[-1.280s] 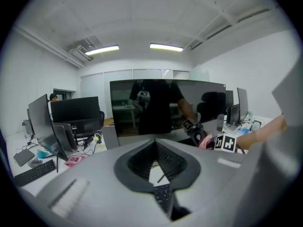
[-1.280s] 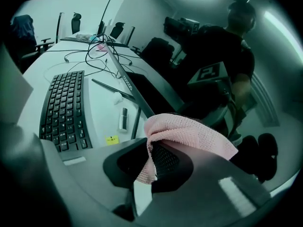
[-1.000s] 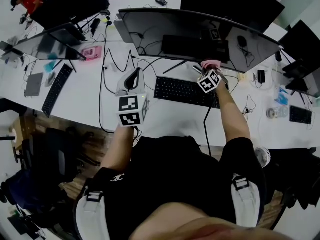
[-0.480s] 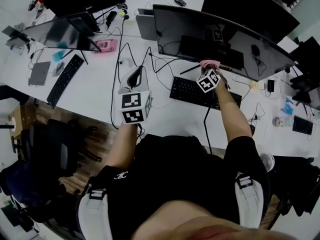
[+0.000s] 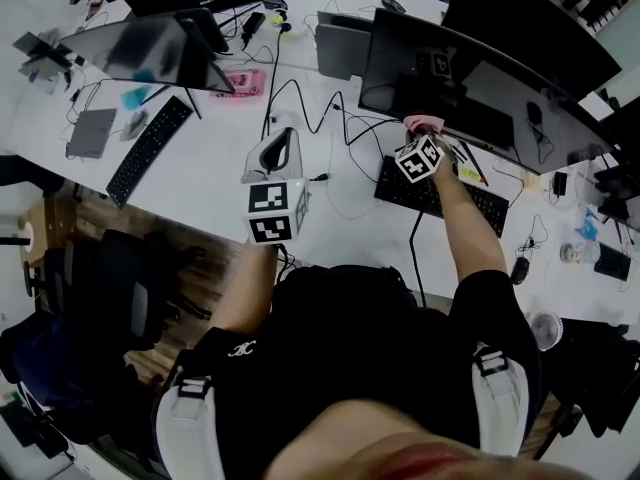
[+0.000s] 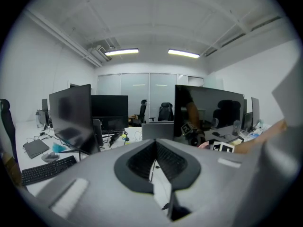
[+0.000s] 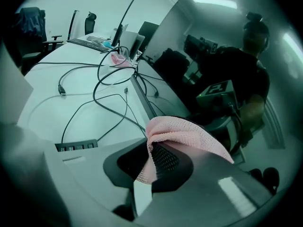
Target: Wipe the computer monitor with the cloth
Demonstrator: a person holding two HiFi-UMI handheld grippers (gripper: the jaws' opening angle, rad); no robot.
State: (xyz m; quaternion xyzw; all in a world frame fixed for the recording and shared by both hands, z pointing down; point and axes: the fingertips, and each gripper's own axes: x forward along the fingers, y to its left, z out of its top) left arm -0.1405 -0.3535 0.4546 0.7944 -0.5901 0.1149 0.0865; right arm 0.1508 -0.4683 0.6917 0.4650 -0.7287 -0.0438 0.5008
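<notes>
Far to the left of the computer monitor [image 5: 480, 88], a second keyboard [image 5: 148, 148] lies on the white tabletop [image 5: 200, 183] in front of another dark screen [image 5: 140, 48].

Closer to the computer monitor, but still left of it, I hold my left tool [image 5: 280, 136] above the tabletop. Its marker cube faces up at me. In the left gripper view its jaws are clenched together with nothing between them [image 6: 154, 143]. The computer monitor's dark face stands ahead and to the right there [image 6: 208, 110].

Black cables [image 5: 330, 118] loop over the tabletop between that tool and the left end of the computer monitor.

In front of the computer monitor, below its bottom edge, lies a black keyboard [image 5: 440, 193]. My right arm reaches over it.

My right tool [image 5: 425, 136] is up at the lower edge of the computer monitor, toward its left half. It is grasping the pink cloth [image 5: 422, 123]. In the right gripper view the jaws are pinched on a fold of the cloth [image 7: 184, 136], which bulges out past the tips [image 7: 150, 148]. The glossy screen [image 7: 213, 51] is just beyond it and mirrors the tool. I cannot tell whether the cloth touches the glass.
</notes>
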